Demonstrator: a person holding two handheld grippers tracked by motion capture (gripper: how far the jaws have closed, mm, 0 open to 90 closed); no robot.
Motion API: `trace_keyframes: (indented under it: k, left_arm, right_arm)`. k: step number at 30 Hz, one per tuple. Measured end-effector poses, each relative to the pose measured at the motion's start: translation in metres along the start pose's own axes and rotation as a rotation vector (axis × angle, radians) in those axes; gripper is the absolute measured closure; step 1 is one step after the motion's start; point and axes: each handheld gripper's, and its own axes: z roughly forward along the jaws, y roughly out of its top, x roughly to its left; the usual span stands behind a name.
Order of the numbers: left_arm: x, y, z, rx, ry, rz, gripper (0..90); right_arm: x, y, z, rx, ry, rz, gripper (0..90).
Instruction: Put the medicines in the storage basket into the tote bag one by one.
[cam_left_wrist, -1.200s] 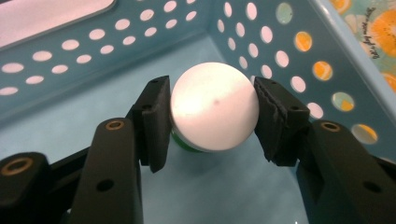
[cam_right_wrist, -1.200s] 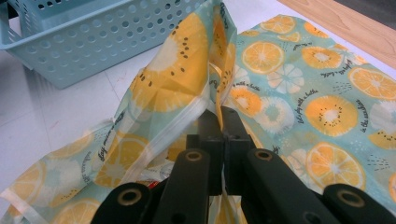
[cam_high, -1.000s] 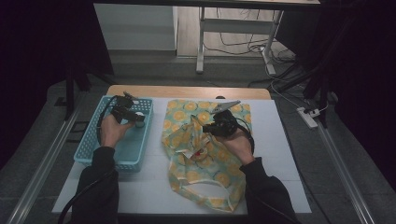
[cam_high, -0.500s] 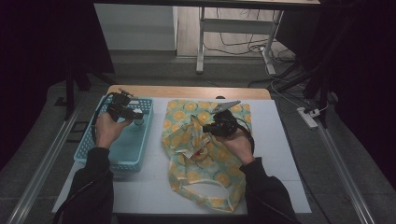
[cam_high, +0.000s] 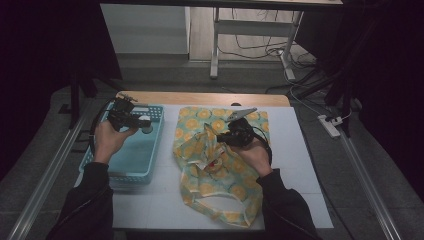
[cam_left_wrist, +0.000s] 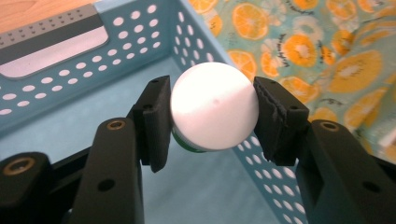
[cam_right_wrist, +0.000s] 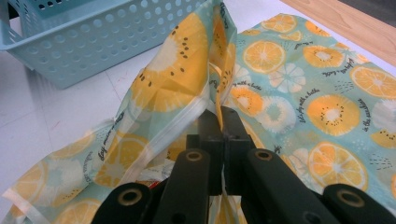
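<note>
Your left gripper (cam_left_wrist: 212, 123) clamps white-capped jar (cam_left_wrist: 214, 113) above basket (cam_left_wrist: 140, 51), lifted clear for transfer. Your right gripper (cam_right_wrist: 220, 122) pinches bag (cam_right_wrist: 303, 88) rim, jaws fully closed, holding mouth raised, likely to receive jar.

The round white lid (cam_left_wrist: 214, 111) of the small jar looks like smooth matt plastic with a faint sheen. The black gripper jaws beside it have matt, rubbery pads (cam_left_wrist: 156, 122) and hard plastic arms set with brass-coloured metal screws. The pale blue perforated basket (cam_left_wrist: 140, 42) is smooth, slightly glossy plastic. The orange-slice printed bag (cam_right_wrist: 299, 88) has a thin, creased, slightly shiny plastic-like fabric. The white tabletop (cam_high: 300, 150) is smooth and matt, edged in light wood (cam_high: 200, 98).
</note>
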Motion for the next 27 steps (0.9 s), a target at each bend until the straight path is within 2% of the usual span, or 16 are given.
trace_keyframes:
  k: [9,12,20,27]
  left_arm:
    - [-0.016,-0.004,-0.014,-0.01,-0.038,0.026,49.8]
    - [-0.025,-0.004,-0.017,-0.01,-0.049,0.047,49.8]
    - [-0.044,-0.006,-0.017,-0.001,-0.076,0.091,49.8]
    - [-0.062,-0.007,-0.013,0.001,-0.123,0.128,49.8]
  right_arm:
    - [0.0,0.0,0.0,0.0,-0.003,0.0,90.0]
    - [0.0,0.0,0.0,-0.001,-0.004,0.0,90.0]
    - [0.0,0.0,0.0,-0.002,-0.004,-0.003,90.0]
    - [0.0,0.0,0.0,-0.002,-0.005,-0.003,90.0]
